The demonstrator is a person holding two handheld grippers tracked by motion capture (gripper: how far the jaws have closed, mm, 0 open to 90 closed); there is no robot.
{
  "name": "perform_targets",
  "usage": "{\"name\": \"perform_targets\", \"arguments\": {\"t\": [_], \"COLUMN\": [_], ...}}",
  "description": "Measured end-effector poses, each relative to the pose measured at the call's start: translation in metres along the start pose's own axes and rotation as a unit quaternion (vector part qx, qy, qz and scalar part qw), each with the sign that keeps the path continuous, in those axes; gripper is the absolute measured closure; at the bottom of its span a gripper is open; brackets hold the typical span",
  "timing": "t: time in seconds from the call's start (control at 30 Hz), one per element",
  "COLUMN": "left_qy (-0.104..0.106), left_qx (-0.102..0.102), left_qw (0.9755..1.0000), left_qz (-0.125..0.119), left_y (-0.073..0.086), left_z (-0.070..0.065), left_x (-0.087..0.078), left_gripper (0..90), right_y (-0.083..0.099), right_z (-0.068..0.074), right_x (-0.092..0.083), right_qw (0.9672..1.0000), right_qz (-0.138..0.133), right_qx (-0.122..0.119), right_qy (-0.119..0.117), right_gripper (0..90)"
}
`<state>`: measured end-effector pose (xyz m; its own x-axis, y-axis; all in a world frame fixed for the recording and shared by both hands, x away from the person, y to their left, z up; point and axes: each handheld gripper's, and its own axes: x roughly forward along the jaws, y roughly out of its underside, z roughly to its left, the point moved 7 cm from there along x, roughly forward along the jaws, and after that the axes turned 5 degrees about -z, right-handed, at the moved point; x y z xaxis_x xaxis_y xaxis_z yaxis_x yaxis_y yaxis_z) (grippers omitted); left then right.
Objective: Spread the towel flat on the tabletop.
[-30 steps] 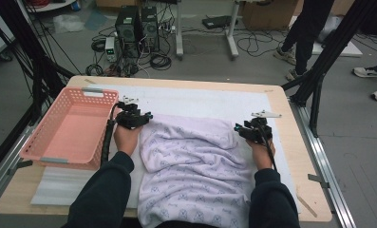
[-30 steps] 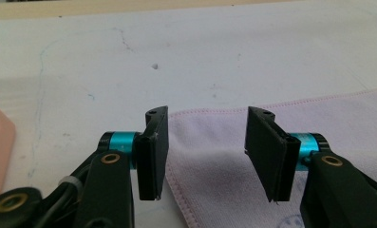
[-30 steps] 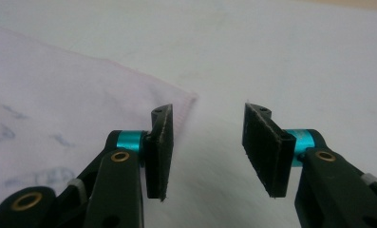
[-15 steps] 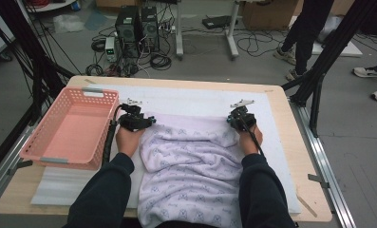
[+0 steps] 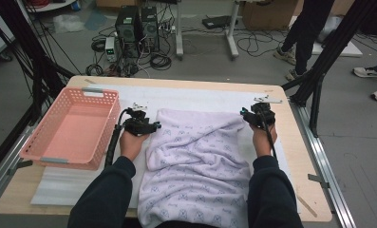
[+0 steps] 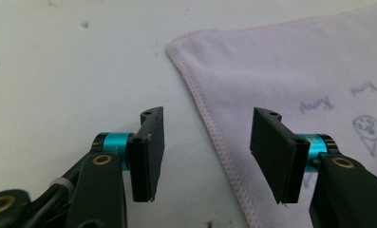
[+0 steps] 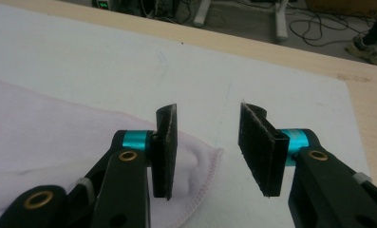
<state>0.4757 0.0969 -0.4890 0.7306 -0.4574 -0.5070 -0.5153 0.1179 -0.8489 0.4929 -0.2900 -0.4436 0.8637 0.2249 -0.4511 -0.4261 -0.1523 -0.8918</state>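
A lilac printed towel (image 5: 195,161) lies spread on the white mat (image 5: 195,97) and hangs over the table's near edge. My left gripper (image 5: 150,126) hovers at its far left corner. In the left gripper view the left gripper (image 6: 205,152) is open and its jaws have just been opening; the towel (image 6: 290,76) has its stitched hem running under the gap, untouched. My right gripper (image 5: 252,114) is at the far right corner. The right gripper (image 7: 205,152) is open, its jaws just opened, with the towel's corner (image 7: 200,171) lying loose below them.
A pink plastic basket (image 5: 70,128) stands at the left of the wooden table (image 5: 300,156), close to my left hand. A thin wooden stick (image 5: 309,206) lies near the front right corner. Computer boxes, cables and a person's legs are on the floor beyond.
The right gripper went left onto the towel's far right corner, then came back right and a little farther away. That corner now lies drawn out flatter. The left hand has barely moved.
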Motion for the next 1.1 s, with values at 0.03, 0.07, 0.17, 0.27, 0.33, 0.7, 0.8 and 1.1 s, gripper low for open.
{"name": "perform_targets", "arguments": {"t": [0.03, 0.07, 0.17, 0.27, 0.33, 0.7, 0.8, 1.1], "left_qy": [-0.001, 0.004, 0.002, 0.016, -0.024, -0.079, -0.057, -0.035], "left_qx": [0.002, 0.005, 0.050, 0.097, 0.147, -0.002, 0.002, -0.010], "left_qw": [1.0000, 1.0000, 0.9987, 0.9950, 0.9887, 0.9967, 0.9982, 0.9992], "left_qz": [-0.005, -0.004, 0.015, 0.017, 0.014, -0.016, -0.017, -0.014], "left_y": [-0.001, 0.000, -0.001, -0.002, -0.004, -0.012, -0.013, -0.015], "left_z": [-0.001, -0.002, -0.009, -0.018, -0.016, 0.038, 0.031, 0.024], "left_x": [0.002, 0.005, 0.013, 0.016, 0.017, 0.007, 0.006, -0.001], "left_gripper": [46.4, 46.3, 45.8, 63.2, 86.2, 61.9, 56.9, 50.7], "right_y": [0.000, 0.001, 0.006, 0.013, 0.016, 0.020, 0.035, 0.049], "right_z": [0.000, -0.001, -0.001, 0.000, 0.001, 0.049, 0.057, 0.051], "right_x": [-0.005, -0.010, -0.023, -0.033, -0.036, -0.039, -0.021, 0.002], "right_qw": [1.0000, 0.9999, 0.9995, 0.9989, 0.9986, 0.9841, 0.9878, 0.9866], "right_qz": [-0.004, -0.008, -0.012, -0.018, -0.004, 0.022, 0.072, 0.104], "right_qx": [0.002, 0.002, 0.012, 0.017, 0.021, 0.031, -0.015, -0.080], "right_qy": [-0.008, -0.014, -0.028, -0.040, -0.048, -0.174, -0.138, -0.097], "right_gripper": [57.1, 57.1, 57.0, 57.1, 54.8, 51.9, 52.0, 88.8]}}
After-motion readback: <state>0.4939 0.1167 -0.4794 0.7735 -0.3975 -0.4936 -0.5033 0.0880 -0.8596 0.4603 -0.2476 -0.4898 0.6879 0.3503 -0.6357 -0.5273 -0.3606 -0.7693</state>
